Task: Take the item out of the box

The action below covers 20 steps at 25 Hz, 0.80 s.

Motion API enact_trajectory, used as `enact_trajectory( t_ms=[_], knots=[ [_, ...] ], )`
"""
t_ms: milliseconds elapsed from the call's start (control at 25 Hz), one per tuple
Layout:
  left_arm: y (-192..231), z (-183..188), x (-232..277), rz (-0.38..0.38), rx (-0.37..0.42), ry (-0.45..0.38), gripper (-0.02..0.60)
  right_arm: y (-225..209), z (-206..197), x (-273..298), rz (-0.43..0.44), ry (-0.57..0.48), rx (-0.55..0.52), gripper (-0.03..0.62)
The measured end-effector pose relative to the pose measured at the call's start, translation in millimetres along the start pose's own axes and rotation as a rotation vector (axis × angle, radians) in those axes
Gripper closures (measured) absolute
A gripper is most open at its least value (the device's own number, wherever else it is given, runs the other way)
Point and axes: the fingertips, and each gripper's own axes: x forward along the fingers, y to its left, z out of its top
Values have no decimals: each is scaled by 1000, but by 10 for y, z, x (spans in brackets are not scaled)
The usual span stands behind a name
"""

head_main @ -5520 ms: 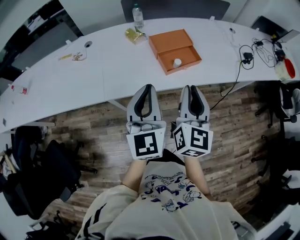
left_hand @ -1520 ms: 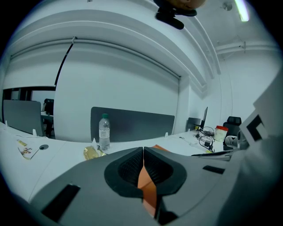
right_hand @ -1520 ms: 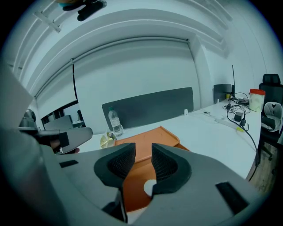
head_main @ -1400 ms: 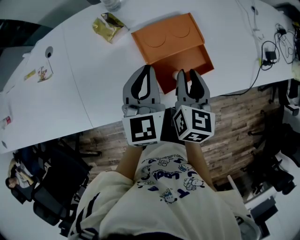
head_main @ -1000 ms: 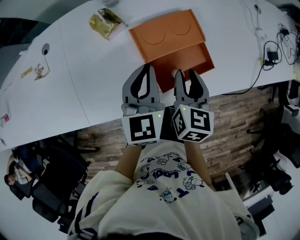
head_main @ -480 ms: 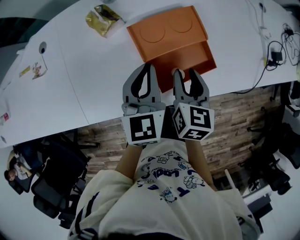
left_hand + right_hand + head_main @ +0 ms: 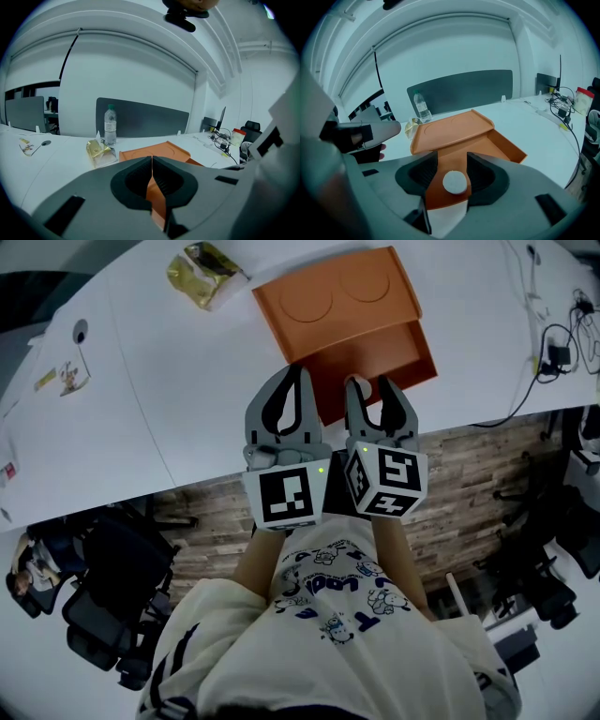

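An orange box lies on the white table; its lid is flipped back and the shallow tray faces me. A small white round item rests on the tray floor near the front edge. My right gripper straddles it with the jaws opening, and gaps show between the pads and the item on both sides. In the head view the right gripper reaches over the tray's front rim. My left gripper hovers beside it at the box's near left corner, its jaws shut and empty.
A yellow snack packet and a water bottle sit left of the box. Cables and a charger lie at the far right. The table's curved front edge runs under my grippers, with wooden floor and office chairs below.
Both grippers have edged forward toward the box over the last seconds. The right gripper's jaws stand a little wider apart around the white item. The left gripper stays shut.
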Motion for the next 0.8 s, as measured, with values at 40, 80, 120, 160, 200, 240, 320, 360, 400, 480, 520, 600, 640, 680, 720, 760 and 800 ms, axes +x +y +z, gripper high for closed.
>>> enact_trajectory(
  t_ms=[40,80,120,160,200,240,320,360,400,480,520,600,640,680,720,760,800],
  knots=[
    [1,-8,8,0,-1,2,563,-5,-11,11,-1,5,0,405],
    [4,-17,14,0,-3,5,563,-9,-22,20,-1,10,0,405],
    [7,-26,19,1,-3,7,563,-13,-34,29,-1,15,-1,404],
    [12,-34,24,2,-4,10,563,-16,-47,38,-1,21,-3,404],
    [18,-42,30,3,-4,11,563,-19,-62,49,-1,27,-5,403],
    [25,-49,37,5,-6,12,563,-20,-76,61,0,33,-7,401],
    [39,-62,50,7,-8,15,563,-18,-101,87,-1,46,-11,399],
    [44,-69,57,7,-8,17,563,-15,-112,99,-1,53,-14,399],
    [49,-78,64,7,-9,20,563,-11,-123,111,-1,59,-17,399],
    [52,-96,77,8,-11,25,563,-6,-150,132,-1,74,-27,397],
    [54,-103,83,9,-13,27,563,-6,-165,142,-1,83,-32,396],
    [63,-112,95,12,-16,30,563,-5,-195,161,-3,101,-40,391],
    [73,-115,100,15,-17,32,563,-2,-212,171,-2,110,-42,390],
    [84,-119,104,17,-18,34,563,3,-232,180,-1,119,-44,388],
    [96,-123,107,20,-19,37,563,8,-254,189,0,128,-47,384],
    [107,-127,109,22,-21,38,563,11,-274,198,-1,137,-51,383],
    [119,-130,113,24,-22,39,563,11,-291,207,-2,145,-53,381]
  ],
)
